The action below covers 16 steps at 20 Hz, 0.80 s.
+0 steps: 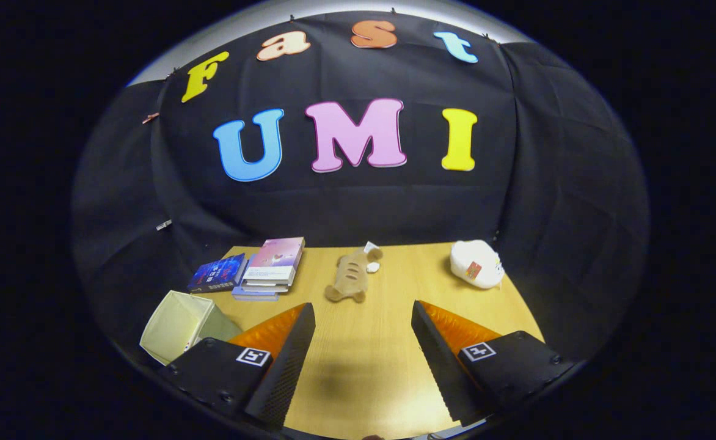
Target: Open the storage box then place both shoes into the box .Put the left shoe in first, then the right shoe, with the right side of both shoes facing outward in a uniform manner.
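Observation:
My gripper (363, 307) hangs open above a wooden table (388, 342), with only bare tabletop between its fingers. A pale yellow-green fabric box (178, 324) lies tipped on the table beside the left finger (288, 348), its open mouth turned away from the fingers. The right finger (437, 348) stands apart from it over bare wood.
Just beyond the fingers lies a brown plush toy (350, 276). A stack of books (271, 266) and a dark blue book (217, 273) sit past the left finger. A white plush (476, 263) rests at the table's far right corner. Black cloth walls close the booth.

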{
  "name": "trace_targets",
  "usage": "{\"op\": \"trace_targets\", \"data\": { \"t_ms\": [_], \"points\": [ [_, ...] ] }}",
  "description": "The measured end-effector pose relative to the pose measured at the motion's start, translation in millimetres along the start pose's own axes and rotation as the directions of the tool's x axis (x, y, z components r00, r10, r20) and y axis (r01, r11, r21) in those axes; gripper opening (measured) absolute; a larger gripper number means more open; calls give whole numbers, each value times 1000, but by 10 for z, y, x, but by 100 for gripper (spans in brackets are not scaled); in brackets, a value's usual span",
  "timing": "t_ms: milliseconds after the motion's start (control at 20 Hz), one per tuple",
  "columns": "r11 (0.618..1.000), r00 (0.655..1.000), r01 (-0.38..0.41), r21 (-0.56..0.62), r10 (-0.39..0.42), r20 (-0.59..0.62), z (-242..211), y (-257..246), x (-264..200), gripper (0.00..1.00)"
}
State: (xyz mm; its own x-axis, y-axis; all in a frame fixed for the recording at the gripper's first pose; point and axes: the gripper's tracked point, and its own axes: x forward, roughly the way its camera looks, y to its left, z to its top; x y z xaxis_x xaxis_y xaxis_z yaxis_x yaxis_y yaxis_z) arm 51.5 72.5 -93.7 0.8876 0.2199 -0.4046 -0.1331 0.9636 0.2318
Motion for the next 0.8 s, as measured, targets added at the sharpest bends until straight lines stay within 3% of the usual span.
{"op": "trace_targets", "data": {
  "t_ms": [150,800],
  "points": [
    [997,996,13,-75,-7,83,129,-121,-251,97],
    [984,979,2,-176,34,200,272,-80,-854,99]
  ]
}}
